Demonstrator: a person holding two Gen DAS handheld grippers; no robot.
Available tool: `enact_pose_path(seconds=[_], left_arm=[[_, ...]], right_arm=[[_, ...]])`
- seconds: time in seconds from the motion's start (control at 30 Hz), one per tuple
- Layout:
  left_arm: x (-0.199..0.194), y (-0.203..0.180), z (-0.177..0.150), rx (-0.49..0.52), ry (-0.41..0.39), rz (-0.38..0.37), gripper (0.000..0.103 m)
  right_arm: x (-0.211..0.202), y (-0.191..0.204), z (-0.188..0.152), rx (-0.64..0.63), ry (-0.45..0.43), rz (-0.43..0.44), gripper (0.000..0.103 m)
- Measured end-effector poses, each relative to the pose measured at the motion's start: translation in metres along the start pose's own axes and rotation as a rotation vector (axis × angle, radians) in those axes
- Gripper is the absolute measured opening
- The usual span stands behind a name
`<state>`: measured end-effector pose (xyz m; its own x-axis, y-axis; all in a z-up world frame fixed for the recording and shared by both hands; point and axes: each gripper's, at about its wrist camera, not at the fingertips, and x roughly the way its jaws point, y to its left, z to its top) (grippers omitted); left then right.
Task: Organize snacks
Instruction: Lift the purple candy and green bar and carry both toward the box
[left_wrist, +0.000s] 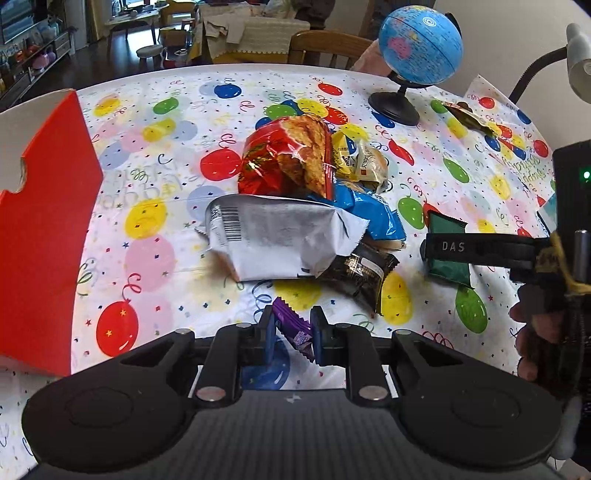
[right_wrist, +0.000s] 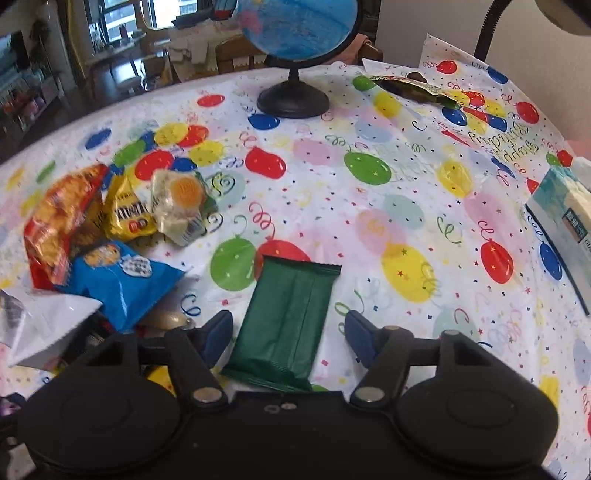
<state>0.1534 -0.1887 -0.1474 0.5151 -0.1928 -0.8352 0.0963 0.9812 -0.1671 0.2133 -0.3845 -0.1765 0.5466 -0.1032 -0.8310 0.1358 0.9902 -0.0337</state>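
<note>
A pile of snack bags lies mid-table: a red chip bag (left_wrist: 284, 155), a silver pouch (left_wrist: 277, 236), a blue bag (left_wrist: 369, 210), a black packet (left_wrist: 362, 273). My left gripper (left_wrist: 293, 338) is shut on a small purple packet (left_wrist: 295, 328), just above the cloth. A red box (left_wrist: 44, 229) stands open at the left. My right gripper (right_wrist: 288, 338) is open, its fingers either side of a flat dark green packet (right_wrist: 288, 321) lying on the table; it also shows in the left wrist view (left_wrist: 447, 251). The pile shows at left in the right wrist view, with the blue bag (right_wrist: 122, 284).
A globe (left_wrist: 419, 44) on a black stand sits at the table's far side. A dark wrapper (right_wrist: 410, 86) lies far right near a lamp arm (left_wrist: 535, 70). A tissue box (right_wrist: 565, 225) is at the right edge. A chair stands behind the table.
</note>
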Motion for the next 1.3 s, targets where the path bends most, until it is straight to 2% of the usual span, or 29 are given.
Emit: enact_pose_path(seconds=[0.03, 0.1, 0.13, 0.37, 0.7, 0.93, 1.3], left_arm=[[-0.001, 0.001, -0.001, -0.003, -0.001, 0.000, 0.019], [-0.002, 0.001, -0.002, -0.007, -0.002, 0.001, 0.019], [-0.003, 0.002, -0.002, -0.009, -0.003, 0.001, 0.019], [-0.013, 0.002, -0.004, -0.014, -0.018, -0.003, 0.019], [-0.046, 0.005, -0.009, -0.034, -0.036, -0.018, 0.019], [-0.078, 0.019, -0.012, -0.034, -0.075, -0.009, 0.019], [-0.134, 0.068, -0.014, -0.053, -0.157, 0.032, 0.019]], right_arm=[[-0.001, 0.000, -0.001, 0.000, -0.008, 0.006, 0.058], [-0.003, 0.001, -0.002, -0.016, -0.019, 0.020, 0.046], [-0.004, 0.001, -0.002, -0.022, -0.023, 0.018, 0.045], [-0.016, -0.012, -0.008, 0.008, -0.028, 0.058, 0.044], [-0.081, -0.014, -0.015, -0.002, -0.066, 0.191, 0.044], [-0.123, 0.014, -0.019, -0.053, -0.098, 0.275, 0.044], [-0.172, 0.094, -0.024, -0.177, -0.152, 0.380, 0.044]])
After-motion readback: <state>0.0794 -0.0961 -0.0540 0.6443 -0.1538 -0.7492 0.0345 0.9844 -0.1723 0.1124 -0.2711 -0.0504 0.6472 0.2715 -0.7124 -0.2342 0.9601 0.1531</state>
